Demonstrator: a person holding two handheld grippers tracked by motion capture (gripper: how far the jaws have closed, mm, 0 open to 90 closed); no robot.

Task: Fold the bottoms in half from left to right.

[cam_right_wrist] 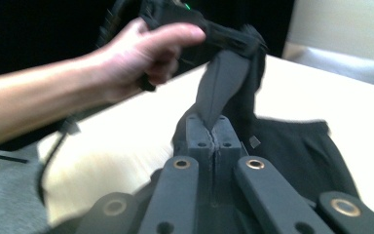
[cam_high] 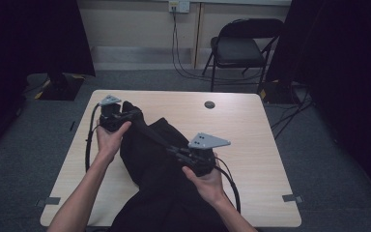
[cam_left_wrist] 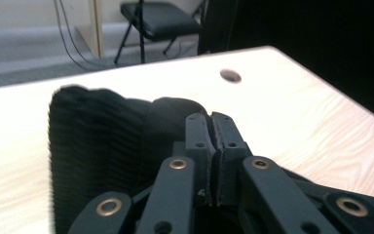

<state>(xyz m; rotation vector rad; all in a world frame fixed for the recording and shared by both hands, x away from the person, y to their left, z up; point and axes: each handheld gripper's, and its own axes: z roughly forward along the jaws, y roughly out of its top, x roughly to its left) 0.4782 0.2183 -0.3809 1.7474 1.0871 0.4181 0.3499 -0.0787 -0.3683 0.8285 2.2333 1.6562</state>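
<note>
we have the left gripper (cam_high: pixel 125 116) and right gripper (cam_high: pixel 174 151) both clamped on the black garment (cam_high: pixel 149 164), stretching its edge taut above the table (cam_high: pixel 251 121); next we likely lay it flat.

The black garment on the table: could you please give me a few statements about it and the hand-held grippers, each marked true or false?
1. Both hand-held grippers are shut on the black garment. True: the left hand-held gripper and the right hand-held gripper each pinch the cloth.
2. A strip of cloth stretches between the two grippers. True.
3. The garment lies folded in a neat square. False: it is rumpled and hangs over the near edge of the table.
4. A chair stands on the table. False: it stands on the floor beyond it.
5. The garment covers the round hole in the table. False: the hole is bare.
</note>
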